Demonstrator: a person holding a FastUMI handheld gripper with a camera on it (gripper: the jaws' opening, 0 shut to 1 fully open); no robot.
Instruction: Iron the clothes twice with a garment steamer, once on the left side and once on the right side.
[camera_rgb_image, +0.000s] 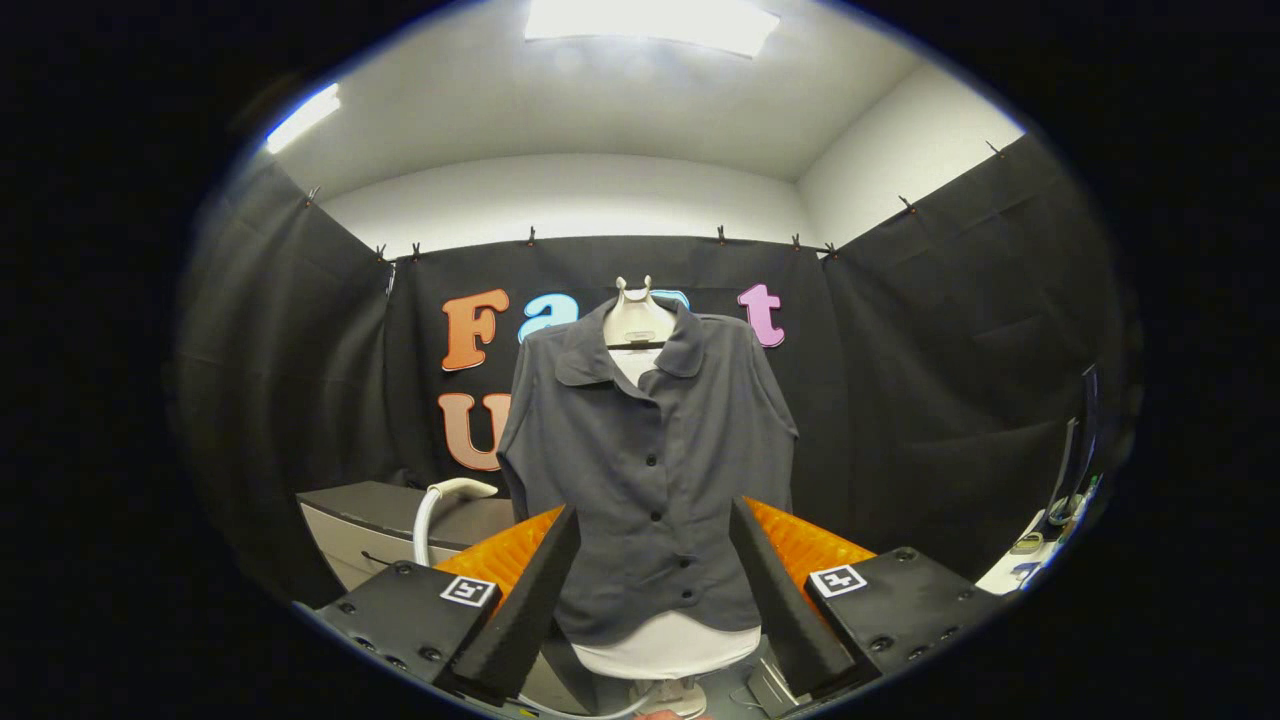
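As I look along the gripper (655, 580), its two fingers (520, 610) stand spread apart, holding nothing. I count one grey shirt (648, 480), buttoned, hanging on one white form (640, 318) beyond and between them. One white steamer hose (432, 510) rises beside one grey cabinet (370, 525), left of the shirt.

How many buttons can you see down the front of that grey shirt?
4 dark buttons run down the placket of the grey short-sleeved shirt, between the open claw's fingers: near the chest, the middle, and two lower. More may be hidden.
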